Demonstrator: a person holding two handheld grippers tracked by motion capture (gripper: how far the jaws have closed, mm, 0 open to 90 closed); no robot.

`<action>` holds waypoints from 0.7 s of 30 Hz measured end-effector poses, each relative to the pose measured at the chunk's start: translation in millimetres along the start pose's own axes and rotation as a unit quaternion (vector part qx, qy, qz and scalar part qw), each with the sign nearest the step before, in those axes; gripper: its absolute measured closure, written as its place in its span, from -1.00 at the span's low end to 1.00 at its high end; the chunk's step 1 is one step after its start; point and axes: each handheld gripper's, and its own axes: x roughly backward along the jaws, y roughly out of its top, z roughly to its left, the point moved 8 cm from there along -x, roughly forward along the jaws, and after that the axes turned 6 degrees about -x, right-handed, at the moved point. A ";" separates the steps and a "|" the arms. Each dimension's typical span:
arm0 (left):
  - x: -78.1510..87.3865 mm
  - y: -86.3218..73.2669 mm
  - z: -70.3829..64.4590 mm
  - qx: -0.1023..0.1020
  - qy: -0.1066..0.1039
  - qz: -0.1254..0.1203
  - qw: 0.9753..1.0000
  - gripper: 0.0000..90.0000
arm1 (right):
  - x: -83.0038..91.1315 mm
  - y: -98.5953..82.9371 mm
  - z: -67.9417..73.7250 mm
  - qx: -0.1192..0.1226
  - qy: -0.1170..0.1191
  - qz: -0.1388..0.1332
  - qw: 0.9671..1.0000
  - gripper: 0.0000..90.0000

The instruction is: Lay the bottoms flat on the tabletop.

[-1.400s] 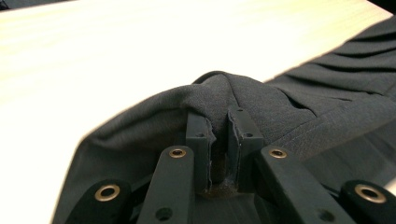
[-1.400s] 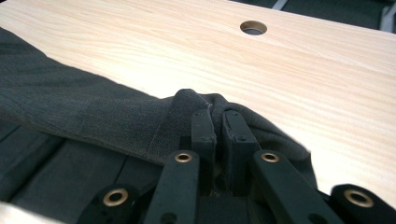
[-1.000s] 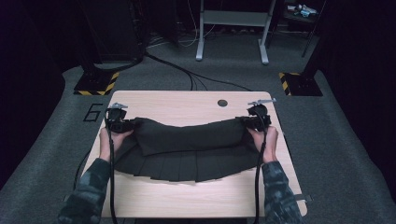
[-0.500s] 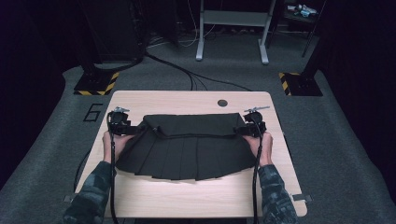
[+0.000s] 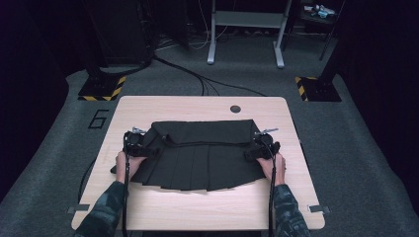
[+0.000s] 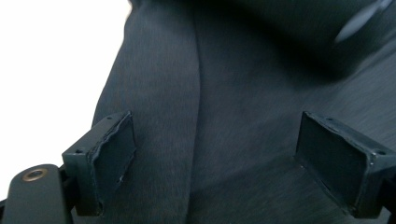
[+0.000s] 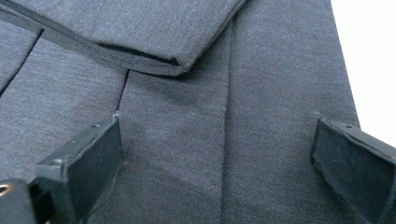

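Observation:
A black pleated skirt (image 5: 200, 158) lies flat on the light wood table (image 5: 207, 106), its top part folded down over the pleats. My left gripper (image 5: 148, 148) rests at the skirt's left edge, my right gripper (image 5: 249, 153) at its right edge. Both are open. In the left gripper view the jaws stand wide apart over dark fabric (image 6: 210, 121), with nothing pinched between them. The right gripper view shows the jaws spread over the pleats (image 7: 201, 140), the folded edge (image 7: 177, 65) just beyond them.
A round cable hole (image 5: 235, 108) sits near the table's far edge. A painted number 6 (image 5: 99, 118) marks the carpet at left. Cables and stand bases with hazard stripes (image 5: 101, 91) lie on the floor beyond the table.
Both grippers carried the skirt's top edge toward the person, folding it over the pleats, then let go and opened. The hands are now nearer the front of the table.

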 end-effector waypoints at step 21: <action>19.4 -29.4 -16.6 -0.027 0.020 -0.035 0.999 -0.76 | 16.5 -26.3 5.3 0.005 -0.002 -0.036 0.999 -0.93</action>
